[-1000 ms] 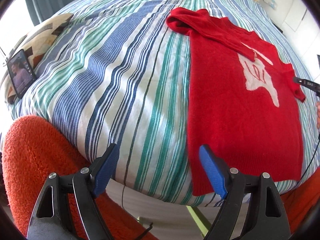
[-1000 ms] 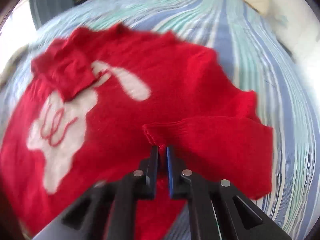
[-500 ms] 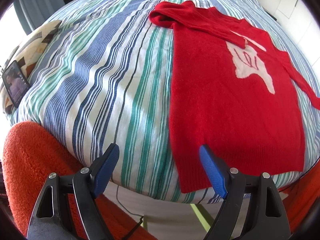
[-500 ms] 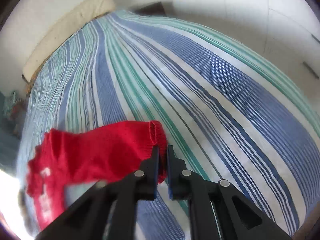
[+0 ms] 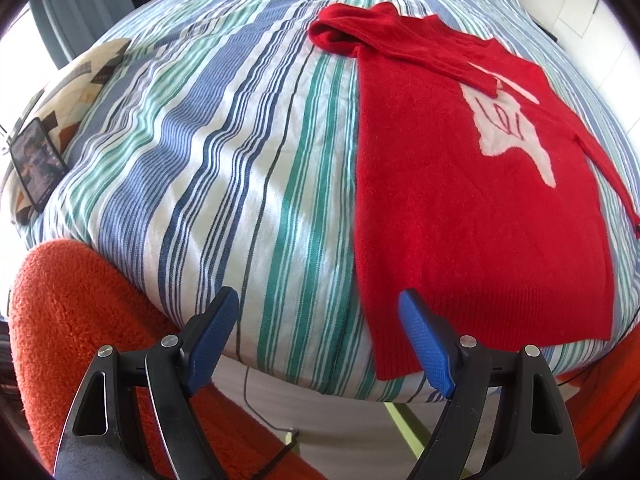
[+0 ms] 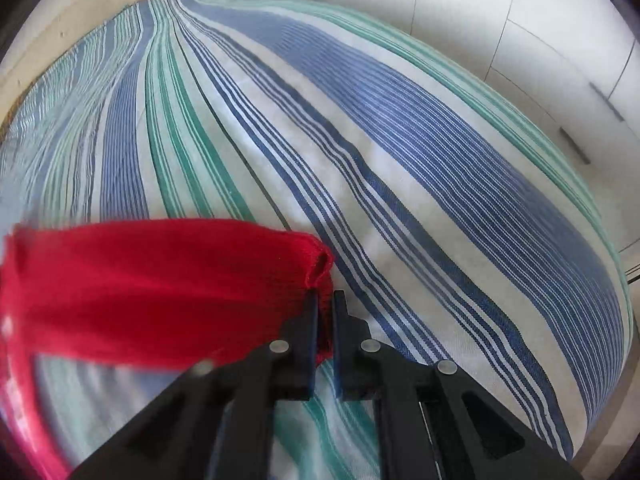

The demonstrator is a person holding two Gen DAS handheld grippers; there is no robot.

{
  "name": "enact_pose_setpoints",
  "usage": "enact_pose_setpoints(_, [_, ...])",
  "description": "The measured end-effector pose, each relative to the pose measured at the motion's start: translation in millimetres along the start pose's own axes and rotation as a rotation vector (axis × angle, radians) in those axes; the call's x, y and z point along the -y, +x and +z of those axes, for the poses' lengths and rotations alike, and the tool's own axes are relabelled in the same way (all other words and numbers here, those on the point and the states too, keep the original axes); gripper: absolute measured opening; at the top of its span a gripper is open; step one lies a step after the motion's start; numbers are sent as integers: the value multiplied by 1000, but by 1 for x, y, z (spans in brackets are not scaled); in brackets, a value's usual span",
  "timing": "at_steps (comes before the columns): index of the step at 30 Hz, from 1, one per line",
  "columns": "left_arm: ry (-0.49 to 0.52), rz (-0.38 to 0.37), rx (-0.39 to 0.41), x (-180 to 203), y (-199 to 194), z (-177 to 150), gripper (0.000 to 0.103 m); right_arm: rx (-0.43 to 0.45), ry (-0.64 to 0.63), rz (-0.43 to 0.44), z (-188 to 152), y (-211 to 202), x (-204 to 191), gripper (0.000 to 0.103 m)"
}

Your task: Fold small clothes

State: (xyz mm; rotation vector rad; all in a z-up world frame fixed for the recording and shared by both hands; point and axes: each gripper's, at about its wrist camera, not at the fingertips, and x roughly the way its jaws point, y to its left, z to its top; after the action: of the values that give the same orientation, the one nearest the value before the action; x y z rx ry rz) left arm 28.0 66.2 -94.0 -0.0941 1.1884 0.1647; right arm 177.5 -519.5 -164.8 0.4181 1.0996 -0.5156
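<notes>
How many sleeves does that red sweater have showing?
2. One sleeve lies folded across the sweater chest; the other sleeve is pinched at its cuff by the right gripper, stretched out over the bed.

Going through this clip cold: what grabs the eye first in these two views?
The red sweater with its white motif lies flat on the right side of the striped bedspread, one sleeve folded across its chest. In the right wrist view, the right gripper is shut on the cuff of the other sleeve, stretched out over the stripes. The left gripper hangs open at the bed's near edge, holding nothing.
</notes>
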Motion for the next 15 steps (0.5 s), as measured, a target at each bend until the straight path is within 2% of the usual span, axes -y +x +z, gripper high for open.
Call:
enact_pose_setpoints(4, [61, 34, 62, -6, -18, 19, 84, 10, -32, -44, -1, 4, -12, 6])
enact_pose_setpoints(7, [138, -6, 155, -5, -44, 58, 84, 14, -24, -14, -2, 0, -11, 15])
enact_pose_setpoints(8, [164, -24, 197, -1, -54, 74, 85, 11, -28, -1, -4, -3, -7, 32])
enact_pose_setpoints(9, [193, -41, 238, 4, -64, 92, 89, 5, -29, 14, -5, -8, -5, 59])
enact_pose_setpoints(10, [231, -69, 273, 13, -72, 108, 95, 9, -25, 37, -5, -15, -1, 70])
enact_pose_setpoints(11, [287, -118, 289, 25, -77, 125, 97, 33, -18, 61, -7, -26, 3, 73])
enact_pose_setpoints(13, [435, -227, 271, 57, -71, 153, 97, 75, -30, 85, -11, -51, 8, 73])
enact_pose_setpoints(15, [573, -263, 238, 95, -53, 168, 97, 109, -74, 91, -21, -77, 9, 73])
